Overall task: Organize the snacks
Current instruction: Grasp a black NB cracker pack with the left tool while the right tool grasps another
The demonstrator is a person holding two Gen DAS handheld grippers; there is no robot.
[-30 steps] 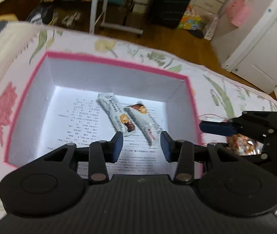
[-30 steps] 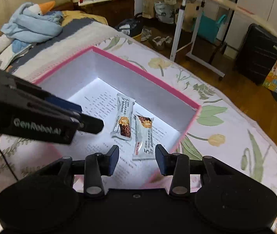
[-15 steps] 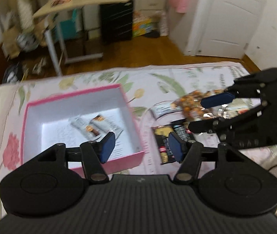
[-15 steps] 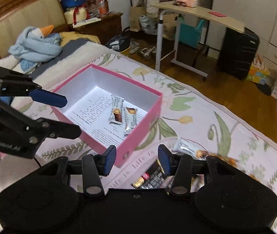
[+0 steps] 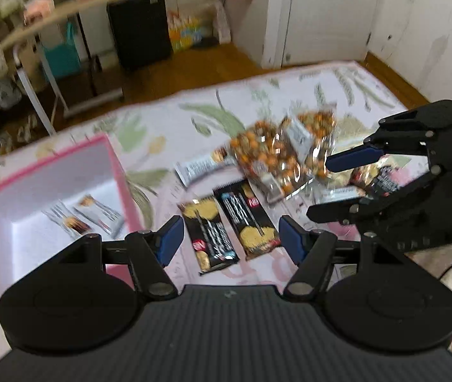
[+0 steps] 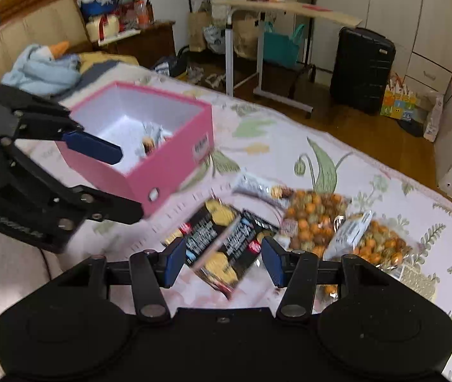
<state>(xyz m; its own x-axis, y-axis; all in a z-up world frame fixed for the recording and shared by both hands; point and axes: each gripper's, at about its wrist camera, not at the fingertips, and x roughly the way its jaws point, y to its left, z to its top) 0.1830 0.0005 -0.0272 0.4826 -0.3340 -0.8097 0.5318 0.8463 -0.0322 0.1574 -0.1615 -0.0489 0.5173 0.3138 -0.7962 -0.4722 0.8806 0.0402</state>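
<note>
A pink box [image 5: 116,172] [image 6: 168,162] sits on the flowered bedspread with two white snack bars [image 5: 81,216] inside. Beside it lie two black cracker packs [image 5: 229,226] [image 6: 222,242], a white bar [image 5: 198,167] [image 6: 257,187] and two clear bags of orange nuts [image 5: 267,159] [image 6: 315,219]. My left gripper [image 5: 230,243] is open and empty, above the black packs. My right gripper [image 6: 222,261] is open and empty, above the same packs; it also shows at the right of the left wrist view [image 5: 331,187].
The bed's far edge drops to a wooden floor. A rolling side table [image 6: 286,12], a black suitcase [image 6: 362,70] and a white door [image 5: 324,12] stand beyond. A blue plush toy [image 6: 41,67] lies by the headboard.
Both grippers have pulled back from over the pink box and swung right toward the loose snacks. Both have opened wider.
</note>
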